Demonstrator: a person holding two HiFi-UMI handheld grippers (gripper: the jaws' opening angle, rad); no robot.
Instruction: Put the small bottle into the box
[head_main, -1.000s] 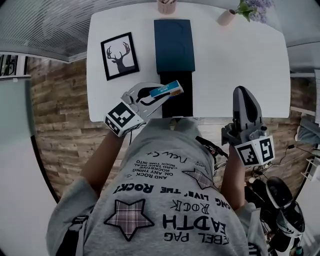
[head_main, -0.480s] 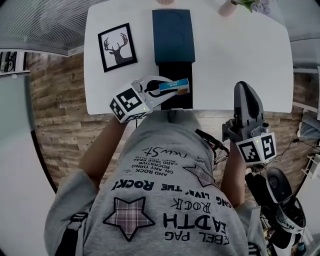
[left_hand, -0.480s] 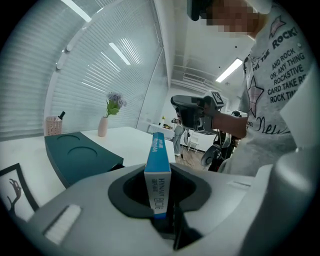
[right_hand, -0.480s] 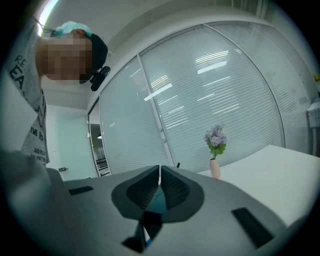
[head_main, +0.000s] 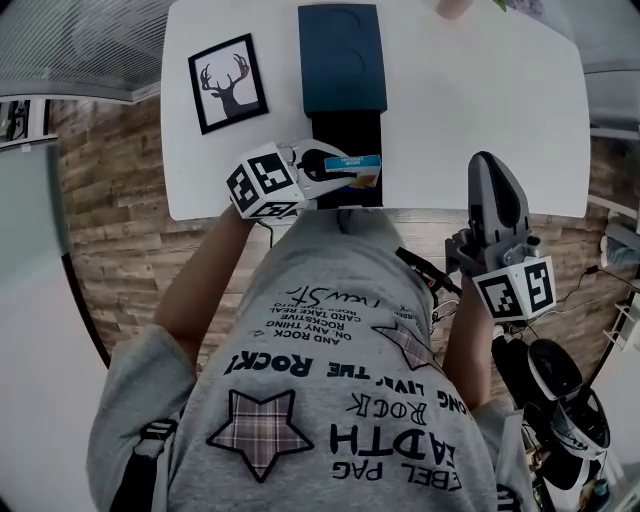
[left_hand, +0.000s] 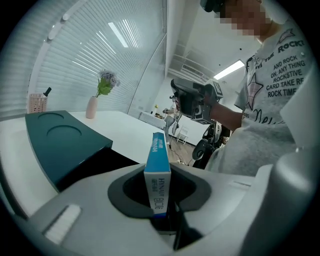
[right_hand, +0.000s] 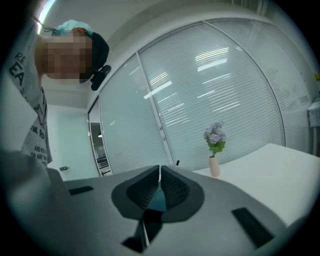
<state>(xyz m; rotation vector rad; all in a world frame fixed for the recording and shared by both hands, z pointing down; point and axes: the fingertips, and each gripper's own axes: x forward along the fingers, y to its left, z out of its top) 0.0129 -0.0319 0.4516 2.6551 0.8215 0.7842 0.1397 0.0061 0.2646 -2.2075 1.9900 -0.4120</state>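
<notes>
Broadly, one white table (head_main: 470, 110) spans the head view. It bears one teal lid (head_main: 342, 60), one black box (head_main: 345, 130) adjoining it on the person's side, and one framed deer picture (head_main: 226, 82) to their left. Two grippers show. The left forearm reaches over the table's near edge, and the left gripper (head_main: 335, 170) tips downward at the box's near end. Its jaws are partway apart and clamped on the single small blue-and-white carton (head_main: 352, 163), which lies crosswise over the box. The right gripper (head_main: 488, 162) sits about level off the table's near edge, well apart from the box, jaws pressed together with nothing between them.
</notes>
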